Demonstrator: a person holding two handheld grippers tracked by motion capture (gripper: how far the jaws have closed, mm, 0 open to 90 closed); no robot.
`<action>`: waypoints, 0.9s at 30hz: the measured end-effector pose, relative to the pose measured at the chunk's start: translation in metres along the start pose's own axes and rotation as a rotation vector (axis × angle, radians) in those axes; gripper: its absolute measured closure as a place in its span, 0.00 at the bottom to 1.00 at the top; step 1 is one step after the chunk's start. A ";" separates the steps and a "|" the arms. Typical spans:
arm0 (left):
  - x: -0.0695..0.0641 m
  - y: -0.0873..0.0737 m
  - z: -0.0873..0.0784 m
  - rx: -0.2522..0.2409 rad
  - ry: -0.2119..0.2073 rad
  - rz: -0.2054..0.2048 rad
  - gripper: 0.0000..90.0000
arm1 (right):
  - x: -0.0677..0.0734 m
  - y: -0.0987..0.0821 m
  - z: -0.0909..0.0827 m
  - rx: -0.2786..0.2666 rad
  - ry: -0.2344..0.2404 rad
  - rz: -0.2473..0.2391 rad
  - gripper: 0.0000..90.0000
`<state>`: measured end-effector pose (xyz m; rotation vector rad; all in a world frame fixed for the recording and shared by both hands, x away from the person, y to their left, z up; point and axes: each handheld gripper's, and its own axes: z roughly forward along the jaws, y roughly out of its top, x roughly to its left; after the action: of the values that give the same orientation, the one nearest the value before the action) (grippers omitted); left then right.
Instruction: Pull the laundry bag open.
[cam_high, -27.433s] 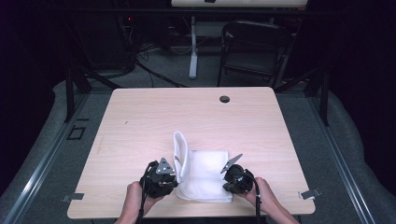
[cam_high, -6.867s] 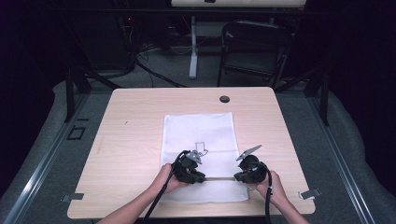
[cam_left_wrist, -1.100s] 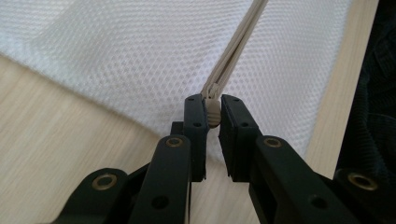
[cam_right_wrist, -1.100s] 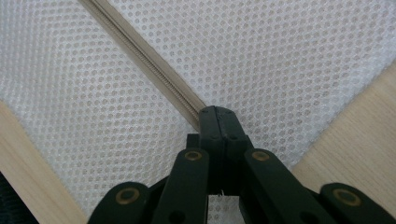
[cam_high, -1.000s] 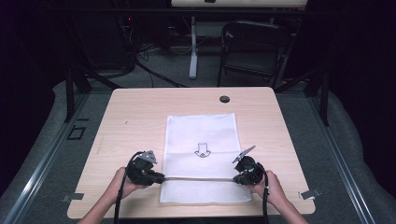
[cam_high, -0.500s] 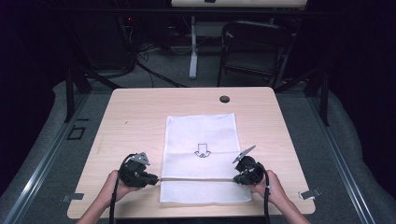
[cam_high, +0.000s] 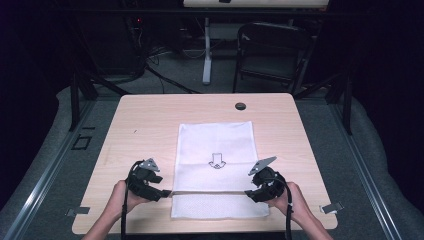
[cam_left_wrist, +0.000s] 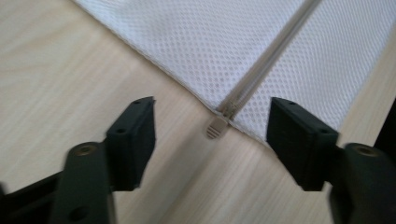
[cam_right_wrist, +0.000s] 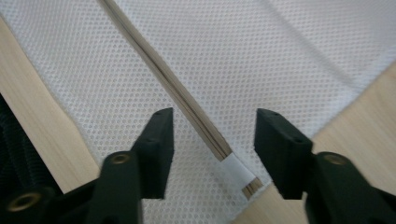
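A white mesh bag (cam_high: 215, 150) with a small arrow print lies flat on the wooden table (cam_high: 140, 130). Its beige zipper (cam_high: 210, 191) runs across near the front. My left gripper (cam_high: 167, 192) is at the zipper's left end. Its jaws have just been opening, and the zipper pull (cam_left_wrist: 215, 128) lies loose on the table between them, touched by neither. My right gripper (cam_high: 248, 192) is at the zipper's right end. It too has just been opening, over the zipper (cam_right_wrist: 163, 74) and its white end tab (cam_right_wrist: 236, 170), with no pad pressing on them.
A black round grommet (cam_high: 240, 106) sits in the table's far edge. Metal clips (cam_high: 77, 211) (cam_high: 332, 207) stick out at both front corners. A dark chair (cam_high: 270, 55) and cables stand on the floor beyond the table.
Both grippers were shut on the zipper's ends and now stand open, having let go. The right gripper has lifted slightly. The left hand has barely moved in the last second.
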<state>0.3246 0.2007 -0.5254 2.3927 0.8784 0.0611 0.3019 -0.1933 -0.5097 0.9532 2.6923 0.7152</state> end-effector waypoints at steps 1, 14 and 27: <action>0.000 0.000 -0.002 -0.001 0.016 -0.001 0.27 | 0.000 -0.001 -0.005 -0.011 -0.005 0.012 0.41; 0.001 -0.012 -0.036 -0.088 0.207 -0.137 0.15 | -0.034 -0.045 -0.062 -0.130 -0.109 0.199 0.11; 0.019 -0.039 -0.051 -0.088 0.276 -0.285 0.08 | -0.052 -0.090 -0.061 -0.057 -0.146 0.320 0.00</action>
<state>0.3056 0.2619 -0.5068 2.1861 1.3084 0.3174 0.2727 -0.3098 -0.5016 1.3826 2.4070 0.7417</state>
